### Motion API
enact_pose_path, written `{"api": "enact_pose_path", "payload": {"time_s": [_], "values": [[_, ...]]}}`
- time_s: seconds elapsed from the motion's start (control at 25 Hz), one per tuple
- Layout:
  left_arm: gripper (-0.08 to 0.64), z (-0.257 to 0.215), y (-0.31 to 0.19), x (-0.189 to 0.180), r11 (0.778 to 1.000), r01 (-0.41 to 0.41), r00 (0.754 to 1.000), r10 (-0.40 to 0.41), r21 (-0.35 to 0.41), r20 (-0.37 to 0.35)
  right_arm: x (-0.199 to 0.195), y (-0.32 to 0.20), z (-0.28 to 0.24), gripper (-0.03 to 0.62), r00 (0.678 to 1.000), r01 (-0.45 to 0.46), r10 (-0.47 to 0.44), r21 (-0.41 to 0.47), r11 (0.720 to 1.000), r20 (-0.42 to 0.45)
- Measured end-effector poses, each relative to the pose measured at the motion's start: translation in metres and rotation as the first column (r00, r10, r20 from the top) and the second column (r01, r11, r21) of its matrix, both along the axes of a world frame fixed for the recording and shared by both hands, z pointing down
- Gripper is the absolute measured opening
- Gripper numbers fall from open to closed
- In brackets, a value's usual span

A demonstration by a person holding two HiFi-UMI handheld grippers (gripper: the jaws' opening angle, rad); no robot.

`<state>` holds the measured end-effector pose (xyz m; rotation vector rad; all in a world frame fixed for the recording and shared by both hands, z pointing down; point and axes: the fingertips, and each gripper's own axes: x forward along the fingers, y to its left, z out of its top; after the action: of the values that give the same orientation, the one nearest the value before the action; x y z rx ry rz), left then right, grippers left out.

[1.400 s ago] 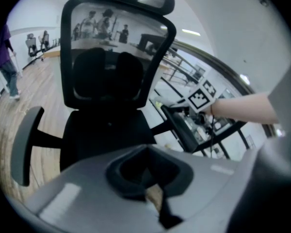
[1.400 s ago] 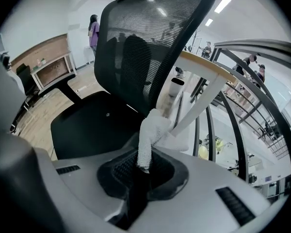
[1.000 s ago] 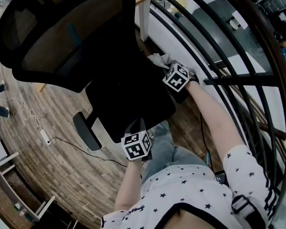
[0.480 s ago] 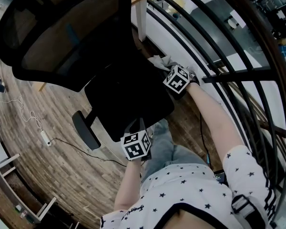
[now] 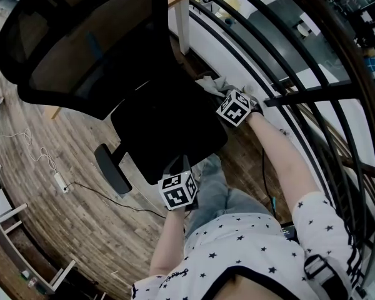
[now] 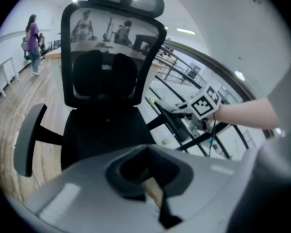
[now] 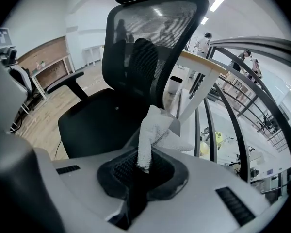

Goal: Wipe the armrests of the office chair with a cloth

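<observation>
A black office chair with a mesh back stands in front of me. In the head view, my right gripper is at the chair's right armrest, shut on a white cloth that lies bunched over the armrest and hides it. The right gripper view shows the cloth rising from the shut jaws of that gripper. My left gripper hovers at the seat's front edge; in its own view the gripper looks shut on nothing. The left armrest stands bare, apart from both grippers.
A curved black railing runs close along the chair's right side. A white-legged wooden table stands behind the chair. A power strip with cable lies on the wooden floor at the left. People stand far off.
My right gripper has slid a little along the right armrest toward me, with the cloth in it. The left gripper has stayed where it was.
</observation>
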<state>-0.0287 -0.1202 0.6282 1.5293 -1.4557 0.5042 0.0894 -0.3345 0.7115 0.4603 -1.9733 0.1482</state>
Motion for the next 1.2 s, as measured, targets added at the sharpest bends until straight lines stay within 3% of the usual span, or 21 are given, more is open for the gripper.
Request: {"api": "enact_pose_path", "payload": {"time_s": [1.2], "values": [[0.005,-0.017,0.018,0.028,0.998,-0.055,0.998,0.055,0.033,0.006,0.043,0.072,-0.001,0.029,0.999,-0.040,0.040,-0.022,0.999,-0.001]]}}
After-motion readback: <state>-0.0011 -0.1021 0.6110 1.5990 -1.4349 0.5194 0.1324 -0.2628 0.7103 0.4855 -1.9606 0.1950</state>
